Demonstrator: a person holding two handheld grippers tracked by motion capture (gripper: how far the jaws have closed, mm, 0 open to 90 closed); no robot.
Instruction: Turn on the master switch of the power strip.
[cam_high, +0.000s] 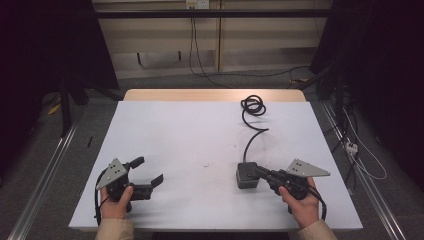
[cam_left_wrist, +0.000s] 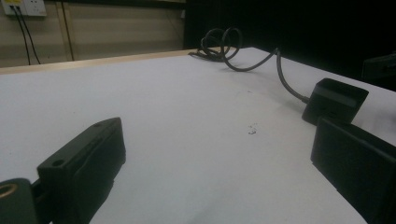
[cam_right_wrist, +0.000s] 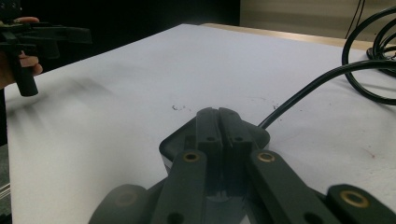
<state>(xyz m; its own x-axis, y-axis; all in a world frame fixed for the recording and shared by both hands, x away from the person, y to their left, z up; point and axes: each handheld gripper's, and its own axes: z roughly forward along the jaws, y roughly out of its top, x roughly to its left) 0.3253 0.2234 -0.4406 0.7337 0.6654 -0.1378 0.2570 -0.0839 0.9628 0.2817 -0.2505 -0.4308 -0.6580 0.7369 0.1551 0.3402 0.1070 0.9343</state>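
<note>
A: We start with the table (cam_high: 190, 130): a pale sheet covers it, with a wood strip bare at the far edge. One dark item rests on it, right of centre and near the front edge.

B: That is the box (cam_high: 246, 175), a small dark block. Its cable (cam_high: 252, 127) runs from the far face toward the far edge and ends in a loose coil there. The left gripper view shows the box (cam_left_wrist: 334, 100) flat on the sheet, with a hollow top.

A: Now the tools. The right gripper (cam_high: 256, 170) reaches in from the right, with its tips at the box. In its own view the jaws stand together, no gap between them, with the tips over the box (cam_right_wrist: 173, 142).

B: Whether they pinch a wall or a rib of it, we cannot tell. We judge the jaws closed and in contact with the box.

A: The left gripper (cam_high: 147, 172) is held well apart from the box, at the front left, with its jaws spread wide and nothing between them.

B: Step in hand, in our judgement: securing the box with the right tool. The next move calls for a confirmed grip before any lift, since the cable will drag. The left tool is free to manage the cable.
</note>
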